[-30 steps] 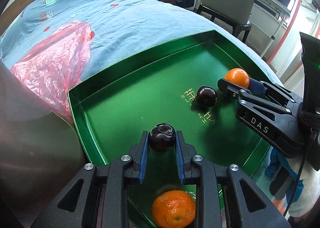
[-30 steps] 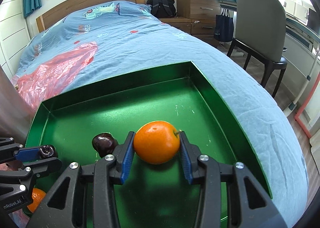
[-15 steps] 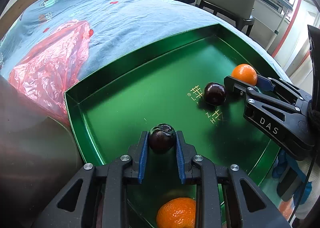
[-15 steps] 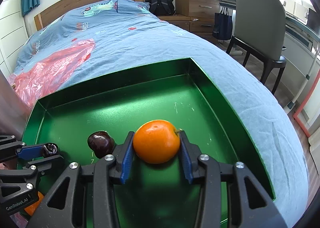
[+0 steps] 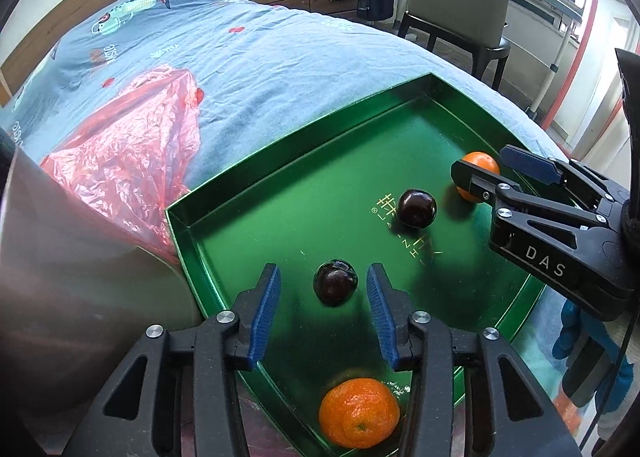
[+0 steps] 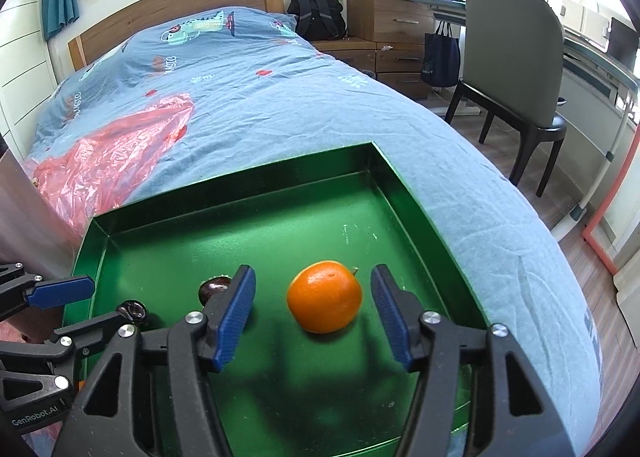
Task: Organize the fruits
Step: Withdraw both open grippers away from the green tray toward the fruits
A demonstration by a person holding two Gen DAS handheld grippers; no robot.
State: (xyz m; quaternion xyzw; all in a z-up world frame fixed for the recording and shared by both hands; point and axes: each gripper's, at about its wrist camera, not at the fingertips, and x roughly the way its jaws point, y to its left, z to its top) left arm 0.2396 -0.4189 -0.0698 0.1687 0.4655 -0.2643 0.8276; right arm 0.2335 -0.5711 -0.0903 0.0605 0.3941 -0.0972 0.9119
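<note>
A green tray (image 5: 280,161) (image 6: 224,213) lies on the bed. My left gripper (image 5: 323,297) is open around a dark plum (image 5: 335,287) that rests on the tray floor. A second dark plum (image 5: 416,207) lies further in, and it shows partly hidden in the right wrist view (image 6: 214,289). My right gripper (image 6: 313,311) is open around an orange (image 6: 325,296) that rests on the tray; the orange also shows in the left wrist view (image 5: 478,171). Another orange (image 5: 359,412) sits at the tray's near corner under the left gripper.
A red plastic bag (image 5: 120,161) (image 6: 108,153) lies on the blue bedspread left of the tray. A grey metal surface (image 5: 60,277) rises at the left. A chair (image 6: 516,69) and a wooden dresser (image 6: 388,25) stand beyond the bed's right edge.
Both grippers have opened. The left one let go of the dark plum and the right one let go of the orange; both fruits now rest on the tray floor.
</note>
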